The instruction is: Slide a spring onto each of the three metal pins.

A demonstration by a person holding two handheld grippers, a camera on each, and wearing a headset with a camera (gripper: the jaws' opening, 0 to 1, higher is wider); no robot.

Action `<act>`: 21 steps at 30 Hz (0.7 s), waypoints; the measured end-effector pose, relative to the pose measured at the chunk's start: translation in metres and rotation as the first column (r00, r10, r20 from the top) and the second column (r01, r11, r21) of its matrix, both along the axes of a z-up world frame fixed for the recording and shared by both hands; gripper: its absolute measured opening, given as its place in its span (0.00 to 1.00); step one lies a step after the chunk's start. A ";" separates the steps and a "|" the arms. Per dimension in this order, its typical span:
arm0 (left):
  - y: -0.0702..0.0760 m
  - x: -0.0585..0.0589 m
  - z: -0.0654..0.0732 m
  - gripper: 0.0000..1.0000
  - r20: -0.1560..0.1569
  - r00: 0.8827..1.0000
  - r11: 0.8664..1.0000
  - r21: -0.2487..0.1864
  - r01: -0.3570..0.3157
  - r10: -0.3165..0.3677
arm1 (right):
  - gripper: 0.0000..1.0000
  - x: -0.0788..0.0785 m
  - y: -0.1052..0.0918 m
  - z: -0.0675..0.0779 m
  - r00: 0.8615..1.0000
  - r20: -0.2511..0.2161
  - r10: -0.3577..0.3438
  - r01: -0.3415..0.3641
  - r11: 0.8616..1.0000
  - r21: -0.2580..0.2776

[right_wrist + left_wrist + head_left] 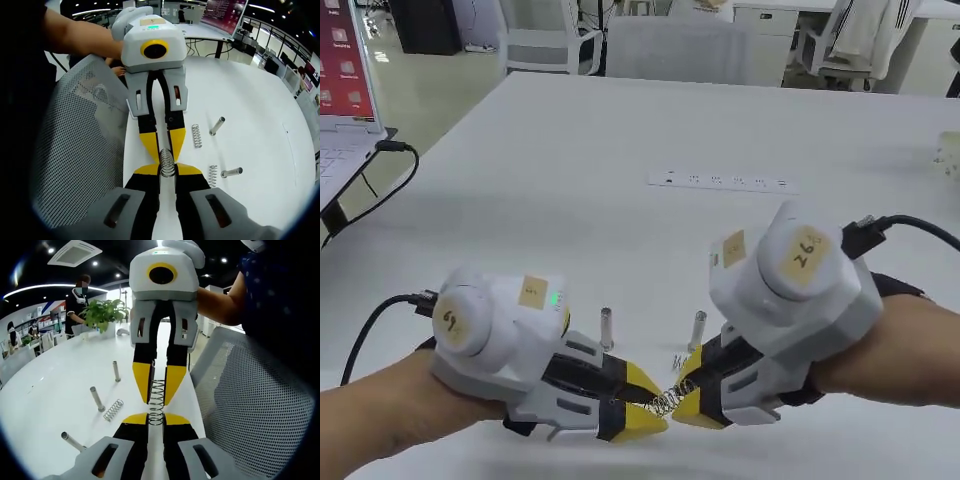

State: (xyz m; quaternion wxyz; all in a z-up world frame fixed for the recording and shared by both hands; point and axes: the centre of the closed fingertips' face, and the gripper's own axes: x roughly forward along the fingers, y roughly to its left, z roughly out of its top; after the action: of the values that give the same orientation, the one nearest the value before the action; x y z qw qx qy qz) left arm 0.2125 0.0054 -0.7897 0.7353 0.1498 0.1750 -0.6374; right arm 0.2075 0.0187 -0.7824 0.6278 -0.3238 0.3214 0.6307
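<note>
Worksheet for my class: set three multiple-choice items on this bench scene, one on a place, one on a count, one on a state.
1. The power strip lies: A on the table; B on the floor; C on a chair.
2. How many metal pins show in the left gripper view? A one; B three; C five.
3. The left claw and right claw are: A open; B shut on one spring; C shut on a pin.
Key: 1 A, it lies flat on the white top; 2 B, three stand there; 3 B, each grips one end.
</note>
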 end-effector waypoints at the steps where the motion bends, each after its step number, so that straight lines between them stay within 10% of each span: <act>1: 0.000 -0.001 0.000 0.02 -0.001 1.000 1.000 0.000 0.002 -0.002 | 0.08 -0.001 0.001 0.001 1.000 0.000 0.002 -0.002 1.000 0.001; 21: -0.001 -0.003 -0.001 0.02 -0.010 1.000 1.000 0.000 0.007 -0.007 | 0.08 -0.004 0.009 0.004 0.999 0.008 0.036 -0.036 0.999 -0.018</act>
State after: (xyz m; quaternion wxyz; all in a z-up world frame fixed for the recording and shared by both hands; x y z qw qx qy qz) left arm 0.2099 0.0048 -0.7903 0.7321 0.1470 0.1781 -0.6409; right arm 0.2038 0.0276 -0.7785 0.6147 -0.3377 0.3185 0.6376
